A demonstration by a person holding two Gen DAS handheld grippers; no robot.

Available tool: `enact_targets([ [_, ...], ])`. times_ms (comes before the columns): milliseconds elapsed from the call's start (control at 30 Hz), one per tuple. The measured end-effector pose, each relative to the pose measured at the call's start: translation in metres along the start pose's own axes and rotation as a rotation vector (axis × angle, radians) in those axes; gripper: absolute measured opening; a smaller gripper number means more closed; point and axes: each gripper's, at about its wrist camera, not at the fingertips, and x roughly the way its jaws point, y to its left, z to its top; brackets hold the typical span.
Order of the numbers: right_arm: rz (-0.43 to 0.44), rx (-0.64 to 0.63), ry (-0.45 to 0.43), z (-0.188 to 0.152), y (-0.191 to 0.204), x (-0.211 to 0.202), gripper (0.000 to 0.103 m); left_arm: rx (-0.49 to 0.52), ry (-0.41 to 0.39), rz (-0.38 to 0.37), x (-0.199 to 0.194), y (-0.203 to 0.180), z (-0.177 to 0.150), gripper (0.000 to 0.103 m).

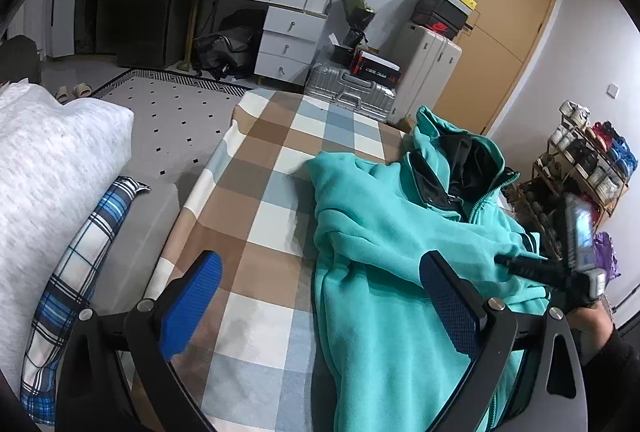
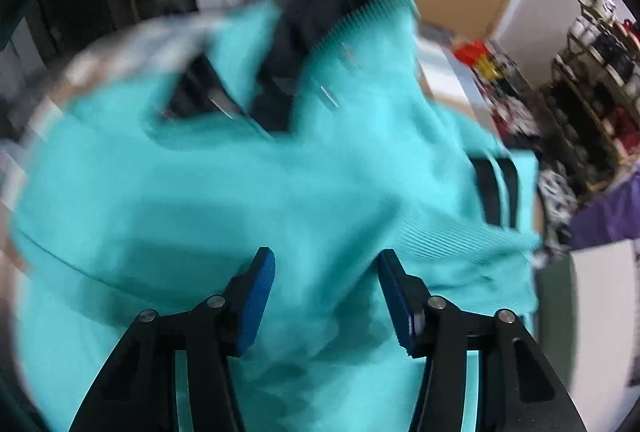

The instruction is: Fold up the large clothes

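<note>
Turquoise fleece zip jacket (image 1: 384, 232) lies half-folded on the checked bedcover (image 1: 256, 216); your left hand-held gripper (image 1: 320, 312) and right hand-held gripper (image 2: 326, 296) both gape empty over it. Next, regrasp a sleeve.

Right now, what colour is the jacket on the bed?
Teal jacket with black lining, clearest in the left wrist view.

Both views are fisheye, with black corners and lines bowing toward the rim. The left wrist view is sharp and evenly lit by soft, cool indoor light; the door (image 1: 500, 44) at 1 o'clock curves. The right wrist view is heavily motion-blurred: the teal jacket (image 2: 280, 172) smears, worst from 9 to 12 o'clock
</note>
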Motion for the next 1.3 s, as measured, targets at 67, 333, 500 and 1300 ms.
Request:
enact_targets([
  [67,0.166,-0.016,-0.041,0.007,0.029,-0.017,0.054,-0.014,-0.003,0.013,0.0,0.004,0.001,0.097],
  [333,0.355,-0.19,0.071,0.01,0.155,0.008,0.045,-0.106,-0.045,0.052,-0.008,0.032,0.008,0.097],
  [500,0.244,-0.304,0.088,-0.009,0.177,0.036,0.047,-0.14,-0.031,0.048,-0.006,0.046,0.012,0.097],
  [1300,0.286,-0.113,-0.006,0.054,0.119,0.014,0.043,-0.138,-0.01,0.043,-0.004,0.048,0.011,0.097],
])
